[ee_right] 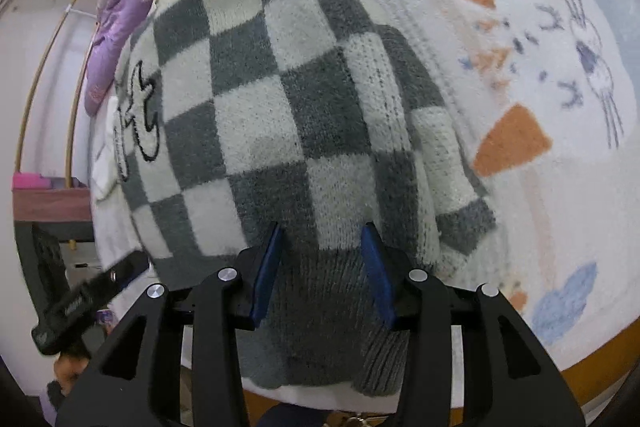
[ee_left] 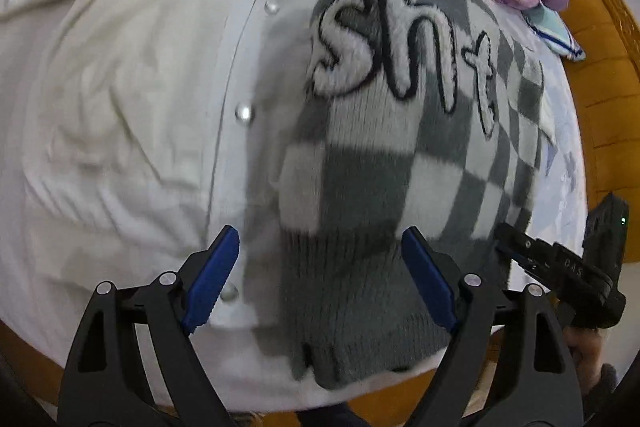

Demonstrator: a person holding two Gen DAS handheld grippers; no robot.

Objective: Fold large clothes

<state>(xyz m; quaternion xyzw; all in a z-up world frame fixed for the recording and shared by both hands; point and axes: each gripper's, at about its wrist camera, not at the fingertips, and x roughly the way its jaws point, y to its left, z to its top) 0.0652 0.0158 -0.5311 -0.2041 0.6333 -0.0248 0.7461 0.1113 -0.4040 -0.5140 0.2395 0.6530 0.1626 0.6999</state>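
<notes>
Sweater on printed blanket

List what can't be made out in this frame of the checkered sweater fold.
- Left wrist view: the checkered sweater is motion-blurred; its far right side is squeezed at the fisheye rim.
- Left wrist view: the left hand-held gripper is open, and the sweater's ribbed hem hides what lies beneath it.
- Right wrist view: whether the right hand-held gripper actually pinches the hem is unclear; knit covers the pads' inner faces.
- Both views: sleeves hidden under the body.
</notes>
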